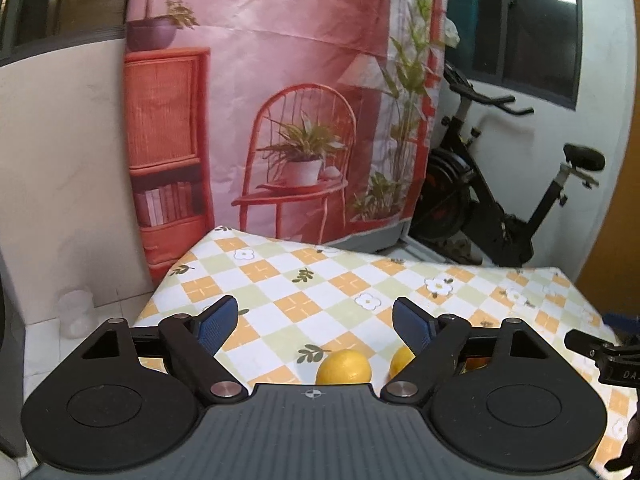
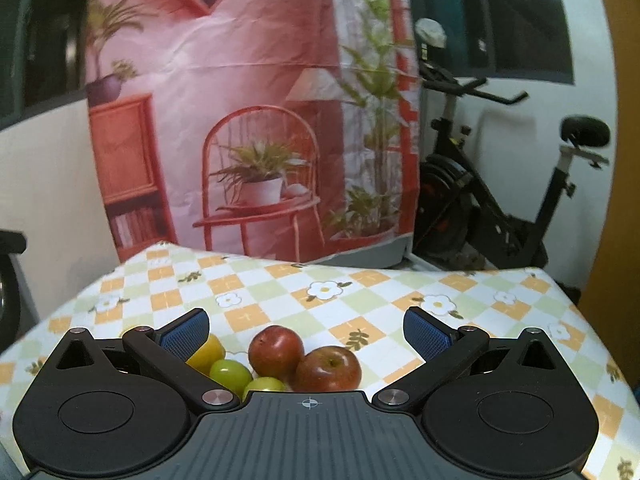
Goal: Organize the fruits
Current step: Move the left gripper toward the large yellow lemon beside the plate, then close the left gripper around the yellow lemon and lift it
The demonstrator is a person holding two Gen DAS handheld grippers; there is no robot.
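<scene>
Fruit: I see two red apples (image 2: 304,356), green fruits (image 2: 229,372) and a yellow orange (image 1: 344,367) near me on the checked tablecloth (image 1: 320,280).
Left gripper (image 1: 314,320): released, grasping nothing.
Right gripper (image 2: 306,330): released, empty.

behind the table i see a pink printed backdrop (image 1: 288,92), a black exercise bike (image 1: 500,200), white walls, perhaps dark windows (image 1: 516,24).
</scene>
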